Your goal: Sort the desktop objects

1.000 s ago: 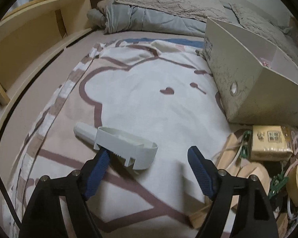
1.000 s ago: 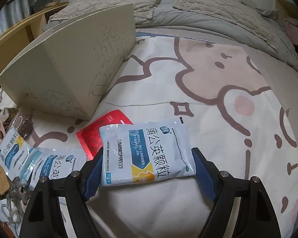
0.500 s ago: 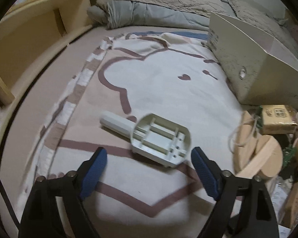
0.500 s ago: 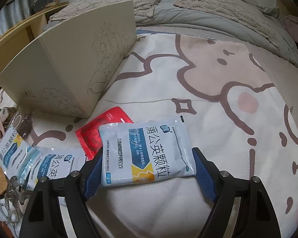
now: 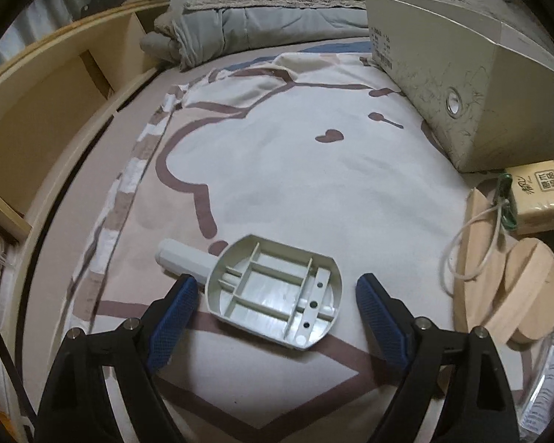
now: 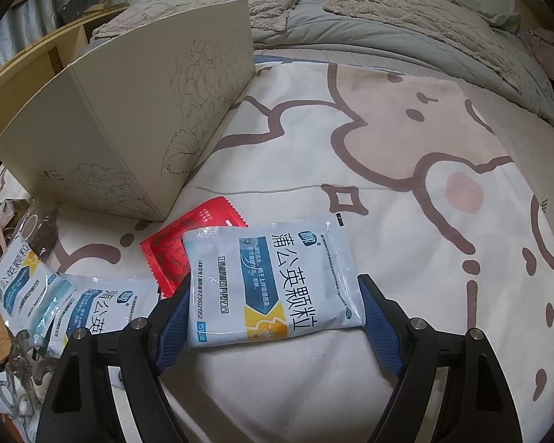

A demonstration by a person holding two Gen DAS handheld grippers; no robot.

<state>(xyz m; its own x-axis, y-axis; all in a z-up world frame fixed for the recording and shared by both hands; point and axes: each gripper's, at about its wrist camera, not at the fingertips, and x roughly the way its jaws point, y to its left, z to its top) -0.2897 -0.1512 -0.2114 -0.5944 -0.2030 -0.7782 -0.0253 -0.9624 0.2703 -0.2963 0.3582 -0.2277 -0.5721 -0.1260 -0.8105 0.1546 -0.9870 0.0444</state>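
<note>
- Left gripper (image 5: 273,308): its jaws have just been opening and now stand apart around a grey plastic scoop (image 5: 273,288), lying hollow side up on the bedsheet (image 5: 295,170), untouched. This looks like a set-down; the next move is a clean lift away. Open sheet ahead, wooden discs (image 5: 517,288) close by.
- Right gripper (image 6: 271,317): blue pads bracket a white-and-blue medicine sachet (image 6: 273,284) at both edges, apparently gripping it. The cream box (image 6: 129,125) stands near.

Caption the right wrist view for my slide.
Hand-held gripper straddles a blue-white sachet on the bedsheet.
</note>
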